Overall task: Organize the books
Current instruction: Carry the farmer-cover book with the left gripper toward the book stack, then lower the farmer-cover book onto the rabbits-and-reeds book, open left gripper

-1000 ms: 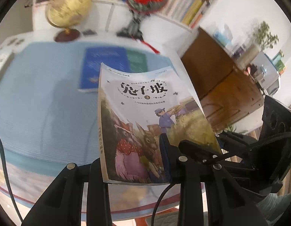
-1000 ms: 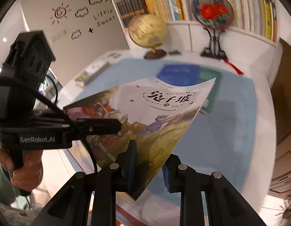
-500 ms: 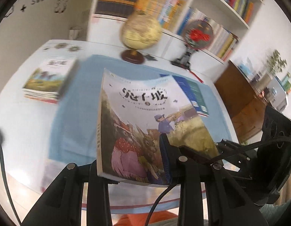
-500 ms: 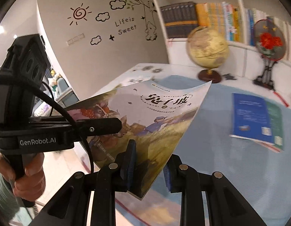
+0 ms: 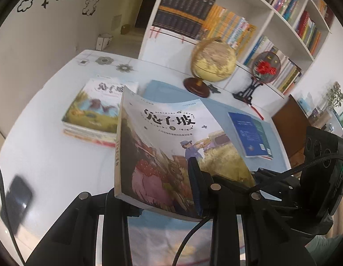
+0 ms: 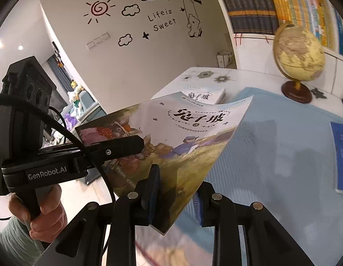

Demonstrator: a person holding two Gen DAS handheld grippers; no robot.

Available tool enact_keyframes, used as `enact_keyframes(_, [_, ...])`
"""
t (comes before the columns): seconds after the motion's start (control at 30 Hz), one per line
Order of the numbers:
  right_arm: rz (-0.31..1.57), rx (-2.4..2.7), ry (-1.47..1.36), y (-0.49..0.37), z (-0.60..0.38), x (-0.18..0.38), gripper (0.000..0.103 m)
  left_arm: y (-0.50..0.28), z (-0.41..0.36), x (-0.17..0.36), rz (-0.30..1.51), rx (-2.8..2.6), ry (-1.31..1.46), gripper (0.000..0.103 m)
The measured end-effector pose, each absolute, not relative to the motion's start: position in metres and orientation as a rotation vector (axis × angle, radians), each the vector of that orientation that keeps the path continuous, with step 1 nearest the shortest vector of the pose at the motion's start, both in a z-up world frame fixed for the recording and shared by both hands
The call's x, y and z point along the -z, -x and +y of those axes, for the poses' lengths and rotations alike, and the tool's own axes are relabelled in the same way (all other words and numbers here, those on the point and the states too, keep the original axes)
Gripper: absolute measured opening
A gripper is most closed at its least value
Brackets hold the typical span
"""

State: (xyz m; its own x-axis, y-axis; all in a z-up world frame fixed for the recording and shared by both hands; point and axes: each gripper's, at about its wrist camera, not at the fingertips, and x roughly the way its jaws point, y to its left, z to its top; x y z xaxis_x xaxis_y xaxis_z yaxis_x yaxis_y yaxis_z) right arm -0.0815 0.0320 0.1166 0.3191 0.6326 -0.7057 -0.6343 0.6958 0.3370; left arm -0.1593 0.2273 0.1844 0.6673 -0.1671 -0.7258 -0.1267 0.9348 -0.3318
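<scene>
An illustrated paperback [image 5: 171,144] with a rabbit cover is held in the air over the table, tilted, by both grippers. My left gripper [image 5: 155,197] is shut on its lower edge near the spine, one pad [image 5: 194,186] lying on the cover. My right gripper [image 6: 174,195] is shut on the book's [image 6: 182,146] lower right corner. Across the cover reaches the left gripper's finger [image 6: 113,148], with a hand [image 6: 38,210] on its handle. A stack of similar books [image 5: 93,117] lies on the white table beyond the paperback's far edge, also seen from the right wrist [image 6: 204,94].
A blue book [image 5: 249,133] lies on the light blue mat [image 6: 282,144] to the right. A globe [image 5: 212,62] and a red-flower fan ornament [image 5: 265,67] stand at the back before full bookshelves. A dark flat object [image 5: 16,199] lies at the table's near left.
Both grippers have carried the paperback leftward across the table. The blue book has slid to the right of view and the stack of books has come into view ahead.
</scene>
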Motion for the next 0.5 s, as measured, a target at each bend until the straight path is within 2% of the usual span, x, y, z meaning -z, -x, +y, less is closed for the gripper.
enact_keyframes(0.3, [0.985,-0.773,-0.009,-0.017,0.125,-0.079,0.026,0.069,0.331,-0.145,0.931,0.065,0.4,0.028])
enact_keyframes(0.5, [0.985,-0.717,0.03,-0.051,0.169,-0.056,0.026,0.029,0.379,-0.115,0.941,0.078,0.459,0.028])
